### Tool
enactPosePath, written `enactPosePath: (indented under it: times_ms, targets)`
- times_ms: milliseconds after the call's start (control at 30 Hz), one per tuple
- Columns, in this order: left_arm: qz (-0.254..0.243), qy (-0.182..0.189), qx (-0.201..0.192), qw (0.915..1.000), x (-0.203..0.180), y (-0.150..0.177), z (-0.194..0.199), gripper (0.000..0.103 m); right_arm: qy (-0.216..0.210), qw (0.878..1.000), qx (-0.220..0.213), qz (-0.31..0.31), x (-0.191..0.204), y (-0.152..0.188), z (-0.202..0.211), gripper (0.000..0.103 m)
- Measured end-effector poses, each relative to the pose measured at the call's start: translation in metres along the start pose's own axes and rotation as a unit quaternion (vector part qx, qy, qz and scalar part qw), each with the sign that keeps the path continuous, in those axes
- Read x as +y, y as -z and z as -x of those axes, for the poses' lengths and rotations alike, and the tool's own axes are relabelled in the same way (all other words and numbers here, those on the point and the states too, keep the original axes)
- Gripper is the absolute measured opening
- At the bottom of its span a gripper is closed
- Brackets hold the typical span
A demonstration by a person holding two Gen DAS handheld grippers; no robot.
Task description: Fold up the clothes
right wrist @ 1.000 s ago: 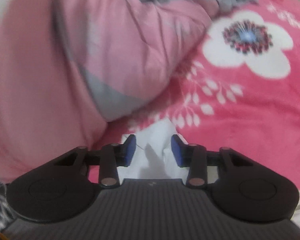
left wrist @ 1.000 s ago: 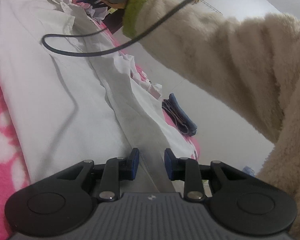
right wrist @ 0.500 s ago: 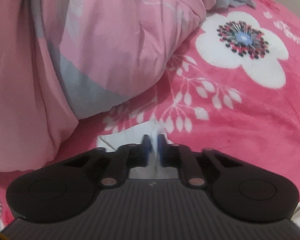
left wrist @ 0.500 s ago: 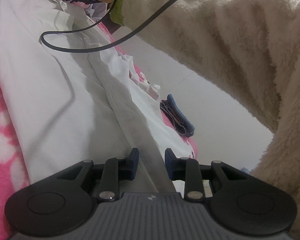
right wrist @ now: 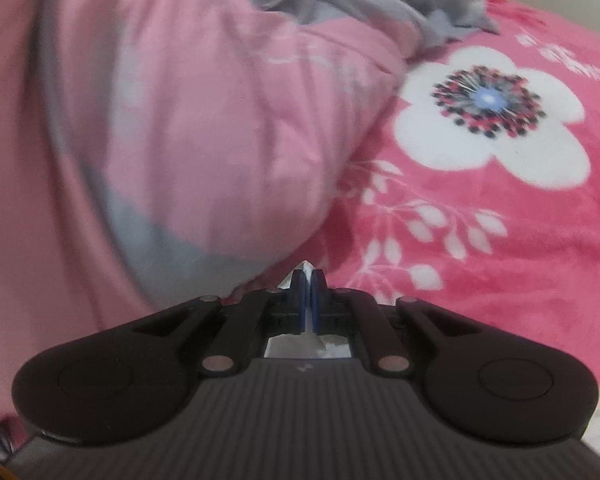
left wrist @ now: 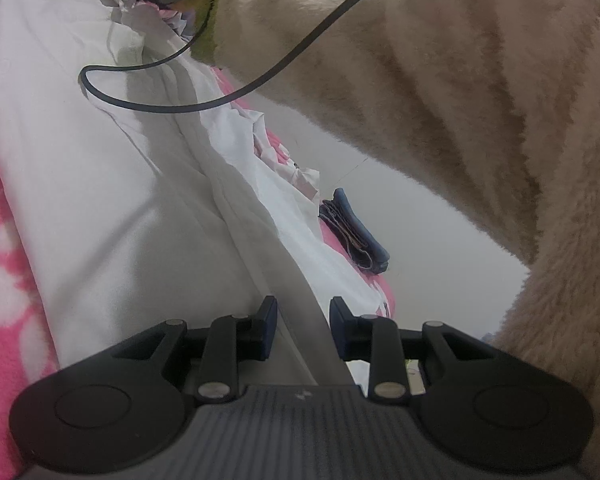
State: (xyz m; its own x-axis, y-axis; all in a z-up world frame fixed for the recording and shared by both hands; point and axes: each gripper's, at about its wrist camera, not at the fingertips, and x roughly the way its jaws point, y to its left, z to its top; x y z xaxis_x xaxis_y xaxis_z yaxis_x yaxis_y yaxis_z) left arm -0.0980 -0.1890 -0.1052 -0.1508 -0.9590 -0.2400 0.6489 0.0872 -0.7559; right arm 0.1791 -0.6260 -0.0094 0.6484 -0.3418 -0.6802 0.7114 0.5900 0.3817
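Pink floral blanket covers the bed, big white flower print in the right wrist view; it also shows as a pink-and-white strip along the left edge of the left wrist view.

Pink-and-grey quilt is bunched up on the blanket, filling the left and top of the right wrist view, blurred.

White garment lies spread lengthwise on the blanket and runs from the left gripper away toward the top of the frame. A long raised fold runs down its middle, with rumpled edges on the right side near the bed edge.

Cream fleece sleeve with a green cuff crosses the upper right of the left wrist view, reaching to the far end of the garment. The hand there is barely visible, wrapped round a dark handle.

Black cable loops over the garment and up past the sleeve.

Small folded dark blue item sits at the bed edge, just right of the garment.

Left gripper: jaws narrow but parted, and the garment's central fold runs between the pads. Can't tell whether the pads actually press on it.

Right gripper: jaws pinched together on a bit of white cloth, a tip poking out above the blue pads, right at the foot of the quilt.
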Motion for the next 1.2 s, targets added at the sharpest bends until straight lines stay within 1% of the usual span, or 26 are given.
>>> enactPosePath:
  times_ms: [133,233,300,367,467,533,567,600,633,667,700,733,767,800,833,867,967,1033,1100,1200]
  targets:
    - [0.000,0.000,0.000,1.0000,-0.001,-0.001,0.000,0.030,-0.032,0.998,-0.024,-0.057,-0.014,0.000,0.002,0.005]
    - [0.000,0.001,0.000,1.0000,-0.001,-0.001,0.001,0.030,-0.061,0.995,-0.046,-0.068,-0.017,-0.006,0.013,0.006]
    - [0.001,0.001,0.000,1.0000,0.000,-0.001,0.002,0.030,-0.069,0.995,-0.049,-0.059,-0.016,-0.011,0.024,0.006]
    - [0.002,0.001,0.000,1.0000,0.000,0.000,0.002,0.030,-0.079,0.995,-0.050,-0.039,-0.014,-0.017,0.038,0.006]
    - [0.003,0.001,0.000,1.0000,0.001,0.000,0.002,0.030,-0.075,0.995,-0.067,0.009,-0.010,-0.023,0.065,0.007]
    - [0.003,0.001,-0.001,1.0000,0.001,-0.001,0.003,0.030,-0.072,0.994,-0.076,0.035,-0.009,-0.028,0.083,0.012]
    - [0.004,0.001,-0.001,1.0000,0.001,-0.001,0.004,0.030,-0.071,0.994,-0.071,0.052,-0.008,-0.029,0.089,0.013]
    - [0.004,0.001,-0.001,1.0000,0.001,-0.001,0.004,0.030,-0.070,0.993,-0.054,0.077,-0.004,-0.028,0.093,0.014]
    - [0.004,0.001,-0.001,1.0000,0.001,-0.001,0.003,0.030,-0.068,0.991,-0.028,0.113,0.001,-0.022,0.094,0.015]
    - [0.004,0.001,-0.001,1.0000,0.001,-0.001,0.003,0.030,-0.061,0.985,0.000,0.161,0.009,-0.012,0.093,0.018]
    - [0.004,0.001,-0.001,1.0000,0.001,-0.001,0.003,0.030,-0.050,0.976,0.019,0.213,0.018,0.002,0.091,0.020]
    - [0.004,0.000,-0.001,1.0000,0.001,-0.001,0.004,0.030,-0.038,0.962,0.031,0.268,0.028,0.019,0.089,0.023]
    - [0.003,0.000,-0.001,1.0000,0.001,-0.001,0.004,0.030,-0.026,0.946,0.044,0.321,0.037,0.037,0.087,0.026]
    - [0.003,0.000,-0.001,1.0000,0.000,-0.001,0.004,0.030,-0.018,0.931,0.053,0.362,0.045,0.052,0.085,0.027]
    - [0.003,0.000,-0.001,1.0000,0.000,0.000,0.004,0.030,-0.014,0.922,0.057,0.383,0.049,0.063,0.081,0.028]
    - [0.003,0.000,-0.001,1.0000,0.000,0.000,0.004,0.030,-0.009,0.916,0.061,0.397,0.052,0.071,0.076,0.028]
    - [0.003,0.000,-0.001,1.0000,-0.001,0.000,0.005,0.030,0.020,0.901,0.050,0.431,0.060,0.083,0.063,0.028]
    - [0.003,0.001,-0.001,1.0000,-0.001,0.000,0.005,0.030,0.025,0.891,0.054,0.450,0.065,0.088,0.055,0.028]
    - [0.003,0.001,-0.001,1.0000,0.000,0.000,0.006,0.030,0.021,0.887,0.058,0.458,0.067,0.091,0.052,0.028]
    - [0.003,0.001,-0.001,1.0000,0.001,0.000,0.007,0.030,0.036,0.879,0.053,0.473,0.068,0.096,0.047,0.026]
